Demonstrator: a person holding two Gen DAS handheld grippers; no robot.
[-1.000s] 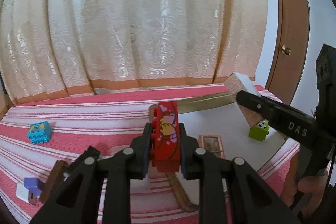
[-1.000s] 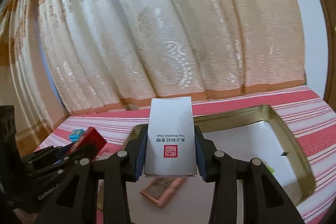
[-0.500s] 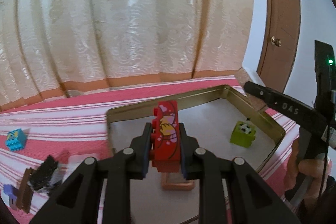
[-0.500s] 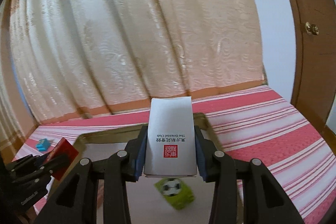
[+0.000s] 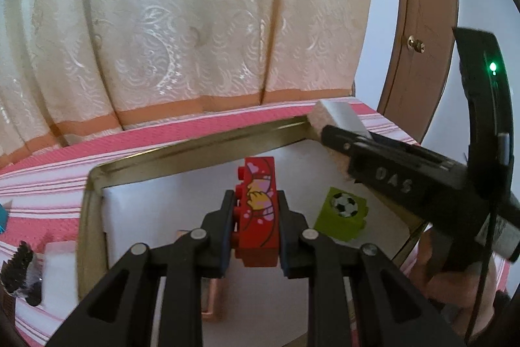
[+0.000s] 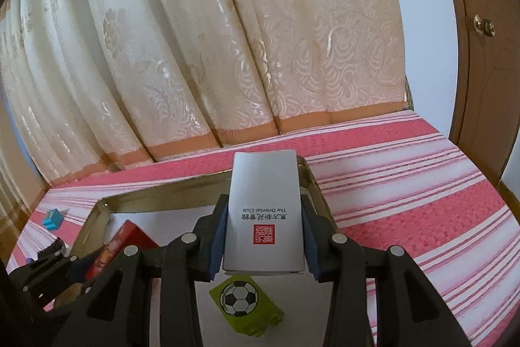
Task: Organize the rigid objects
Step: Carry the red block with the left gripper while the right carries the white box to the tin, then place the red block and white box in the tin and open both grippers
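While both my grippers hang over the brass-rimmed tray, its white floor lies mostly bare between the few pieces already inside. My left gripper is clamped on a red toy brick, long axis pointing away from me toward the tray's far rim, studs facing left, a pink-and-yellow cartoon print facing up. To its right a green block with a football picture rests on the tray floor, clear of the brick. A copper-coloured frame lies flat beneath my left fingers.

My right gripper is closed on a white box, long axis running away from me, its far end reaching over the tray's back rim. Upside-down print on it reads "The Oriental Club", with Chinese characters and a red seal. The side bar of that gripper shows "DAS" in the left view.

Outside the tray, on the pink striped cloth, sits a blue brick.
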